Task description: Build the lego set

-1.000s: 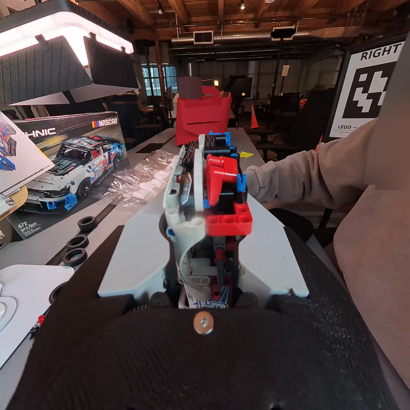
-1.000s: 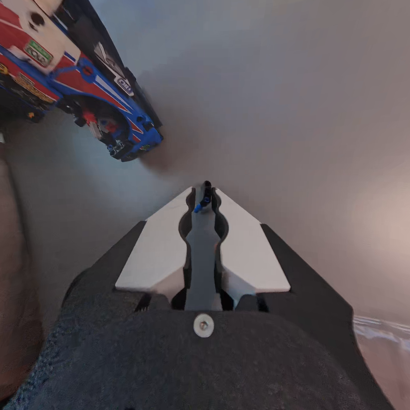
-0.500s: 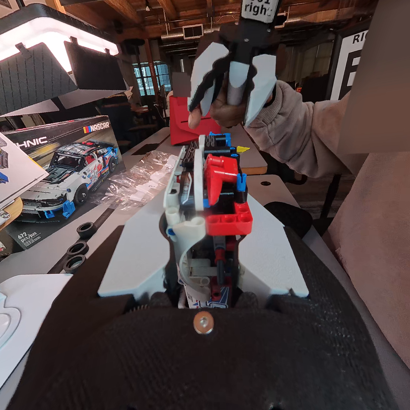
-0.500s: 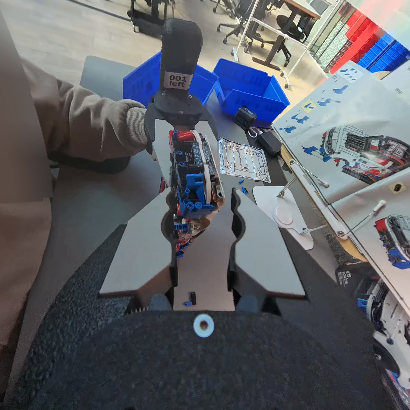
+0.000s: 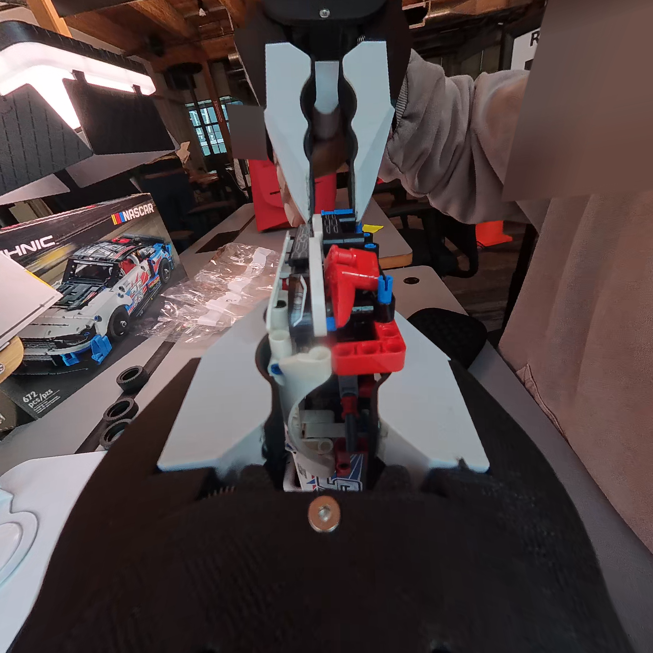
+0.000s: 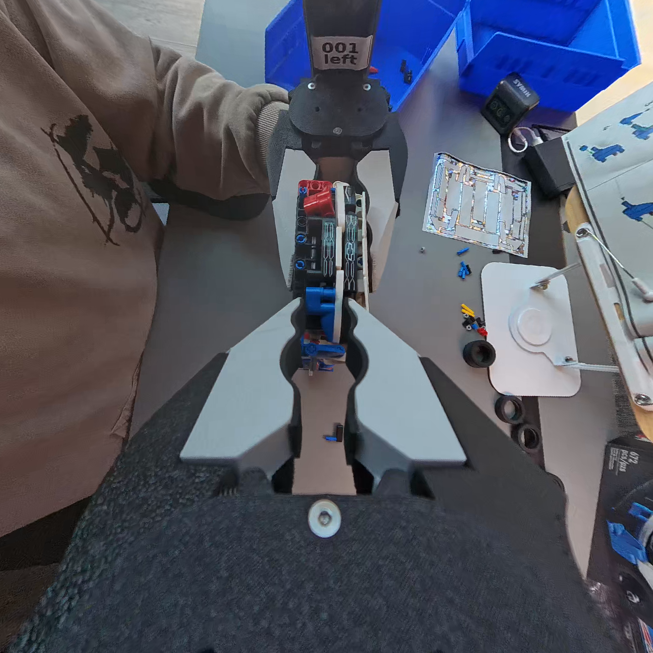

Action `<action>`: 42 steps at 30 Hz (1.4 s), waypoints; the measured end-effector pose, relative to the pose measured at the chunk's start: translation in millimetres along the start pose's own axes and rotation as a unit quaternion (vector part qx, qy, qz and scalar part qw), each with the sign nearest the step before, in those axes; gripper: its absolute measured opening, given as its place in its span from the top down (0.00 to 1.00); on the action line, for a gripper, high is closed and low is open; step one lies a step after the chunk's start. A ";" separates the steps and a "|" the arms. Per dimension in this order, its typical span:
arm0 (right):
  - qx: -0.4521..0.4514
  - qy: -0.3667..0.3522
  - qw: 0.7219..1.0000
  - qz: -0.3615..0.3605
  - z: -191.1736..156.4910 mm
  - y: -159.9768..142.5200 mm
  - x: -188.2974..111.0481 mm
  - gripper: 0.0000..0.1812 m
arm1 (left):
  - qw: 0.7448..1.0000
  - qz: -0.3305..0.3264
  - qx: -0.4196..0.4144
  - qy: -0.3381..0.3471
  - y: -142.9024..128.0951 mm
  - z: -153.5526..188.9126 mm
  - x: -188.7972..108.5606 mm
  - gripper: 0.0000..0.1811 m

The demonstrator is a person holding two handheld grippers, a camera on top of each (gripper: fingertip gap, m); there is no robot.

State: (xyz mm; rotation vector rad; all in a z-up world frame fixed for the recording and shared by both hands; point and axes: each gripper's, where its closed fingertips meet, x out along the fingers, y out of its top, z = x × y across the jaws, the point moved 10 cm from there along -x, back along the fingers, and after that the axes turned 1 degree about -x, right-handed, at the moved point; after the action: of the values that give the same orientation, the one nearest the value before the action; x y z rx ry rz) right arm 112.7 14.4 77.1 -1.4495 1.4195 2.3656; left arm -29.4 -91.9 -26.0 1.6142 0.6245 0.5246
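Left tongs (image 5: 327, 357): clenched on the lego car body (image 5: 328, 318), which stood on edge between the two white fingers, centre of the left wrist view.
Right tongs (image 6: 323, 311): tips were at the blue far end of the lego car body (image 6: 327, 254), one on each side; whether they pressed it could not be told. Behind the tips, the fingers stood apart.
Car body position: held above the grey table (image 6: 219, 268), centre of both views, between the two tongs facing each other.
Left wrist view only: the set's box (image 5: 88, 282) with a car picture at left; a clear plastic bag (image 5: 219, 282) beside it, centre left; a lit lamp (image 5: 63, 81) at upper left; a red bin (image 5: 282, 190) behind the right tongs.
Right wrist view only: two blue bins (image 6: 530, 46) at top; a sticker sheet (image 6: 477, 205) at right; a white stand base (image 6: 530, 328) at right; a small black device (image 6: 509, 102) at upper right; an open instruction booklet (image 6: 622, 159) at the right edge.
Tyres: three in the left wrist view, lower left (image 5: 122, 410); three in the right wrist view, lower right (image 6: 478, 353).
Loose pins: a small cluster (image 6: 471, 319) beside the stand base, a few blue ones (image 6: 463, 270) above it, and one blue-and-black piece (image 6: 335, 433) seen between the right fingers.
Sleeves: a beige sleeve (image 5: 459, 141) at upper right of the left wrist view; another (image 6: 176, 134) at upper left of the right wrist view.
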 end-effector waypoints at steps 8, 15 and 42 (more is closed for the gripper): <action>0.012 0.033 0.999 -0.010 5.9 1.4 -0.3 0.91 | 1.000 -0.002 0.002 -0.009 0.5 0.7 0.1 0.72; -0.016 0.004 0.999 0.028 2.4 3.2 -17.9 0.84 | 1.000 -0.001 -0.005 0.000 -0.1 -2.5 -0.2 0.71; -0.054 -0.023 0.996 -0.061 9.1 20.5 -3.1 0.93 | 0.999 0.004 -0.039 0.007 -1.2 -12.2 -0.6 0.71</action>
State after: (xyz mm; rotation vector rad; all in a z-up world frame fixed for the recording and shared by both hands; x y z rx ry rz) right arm 99.0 10.0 94.7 -1.4495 1.1729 2.4169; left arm -38.0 -83.1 -25.6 1.5419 0.6022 0.5602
